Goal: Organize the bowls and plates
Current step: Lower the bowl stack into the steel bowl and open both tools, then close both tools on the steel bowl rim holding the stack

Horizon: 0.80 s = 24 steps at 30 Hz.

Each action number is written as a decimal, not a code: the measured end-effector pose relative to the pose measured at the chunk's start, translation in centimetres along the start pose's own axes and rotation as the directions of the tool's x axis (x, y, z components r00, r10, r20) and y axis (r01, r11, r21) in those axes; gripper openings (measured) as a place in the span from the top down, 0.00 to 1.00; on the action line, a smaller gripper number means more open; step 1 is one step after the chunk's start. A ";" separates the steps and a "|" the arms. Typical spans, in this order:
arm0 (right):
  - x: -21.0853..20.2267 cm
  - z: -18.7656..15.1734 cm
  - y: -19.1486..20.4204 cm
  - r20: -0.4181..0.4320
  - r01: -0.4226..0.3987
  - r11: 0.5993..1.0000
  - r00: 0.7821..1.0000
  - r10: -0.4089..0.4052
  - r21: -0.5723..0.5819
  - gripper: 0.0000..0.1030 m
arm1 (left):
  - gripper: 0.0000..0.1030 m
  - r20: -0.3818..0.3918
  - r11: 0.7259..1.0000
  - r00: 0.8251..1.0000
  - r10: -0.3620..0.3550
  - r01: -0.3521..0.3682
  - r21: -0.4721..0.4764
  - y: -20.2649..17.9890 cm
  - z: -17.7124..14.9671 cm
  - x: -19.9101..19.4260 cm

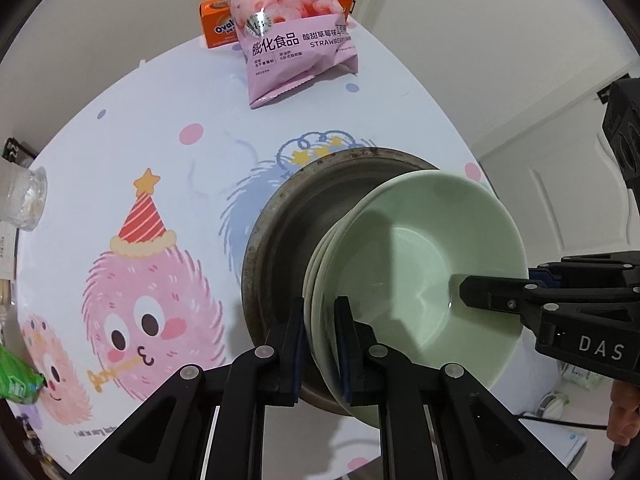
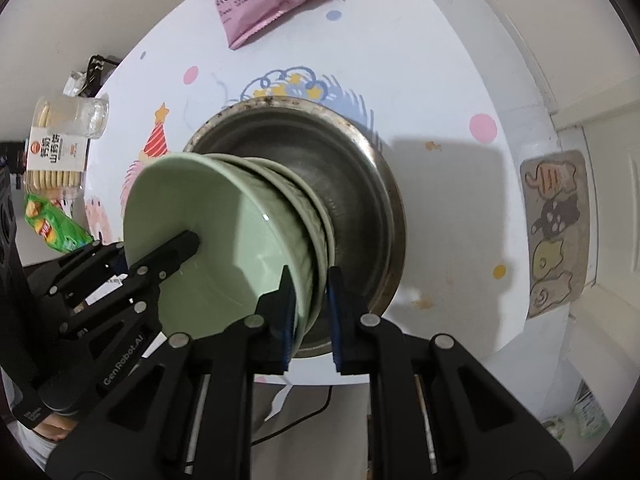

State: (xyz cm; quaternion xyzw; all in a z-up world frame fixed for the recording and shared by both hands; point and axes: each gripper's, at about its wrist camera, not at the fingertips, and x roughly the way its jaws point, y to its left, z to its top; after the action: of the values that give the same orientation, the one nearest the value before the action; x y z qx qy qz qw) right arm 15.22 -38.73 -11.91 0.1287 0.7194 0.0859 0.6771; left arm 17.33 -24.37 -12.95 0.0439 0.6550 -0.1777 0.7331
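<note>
A stack of pale green bowls [image 1: 420,264] sits inside a worn metal basin [image 1: 288,232] on the cartoon-print table. My left gripper [image 1: 320,344] is shut on the near left rim of the green stack, one finger inside, one outside. In the right wrist view my right gripper [image 2: 310,312] is shut on the stack's opposite rim [image 2: 316,240], over the basin [image 2: 360,184]. Each gripper shows in the other's view: the right one [image 1: 492,292] reaches into the top bowl, as does the left one [image 2: 172,252].
A pink strawberry snack bag [image 1: 296,36] and an orange box [image 1: 218,20] stand at the table's far edge. A clear glass jar [image 1: 24,200], a biscuit pack [image 2: 56,156] and a green packet [image 2: 52,232] lie at the left. A cat mat [image 2: 556,232] lies on the floor.
</note>
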 end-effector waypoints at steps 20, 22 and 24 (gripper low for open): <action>-5.2 -3.4 -3.0 0.236 -0.084 0.974 0.971 0.032 0.210 0.27 | 0.20 0.180 0.995 0.979 0.098 -0.092 -0.042 0.8 -1.1 -7.8; -5.2 -3.9 -3.0 0.243 -0.069 0.974 0.970 0.015 0.217 0.21 | 0.20 0.177 0.995 0.980 0.096 -0.088 -0.054 0.8 -1.7 -7.7; -5.0 -4.4 -3.2 0.251 -0.046 0.975 0.968 -0.011 0.217 0.20 | 0.20 0.176 0.994 0.979 0.101 -0.090 -0.065 0.9 -2.4 -7.6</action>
State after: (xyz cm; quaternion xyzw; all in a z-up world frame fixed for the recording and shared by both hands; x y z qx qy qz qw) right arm 10.89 -43.06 -7.76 0.2194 0.6321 -0.0055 0.7432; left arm 14.73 -21.30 -6.00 0.0383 0.5883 -0.1268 0.7977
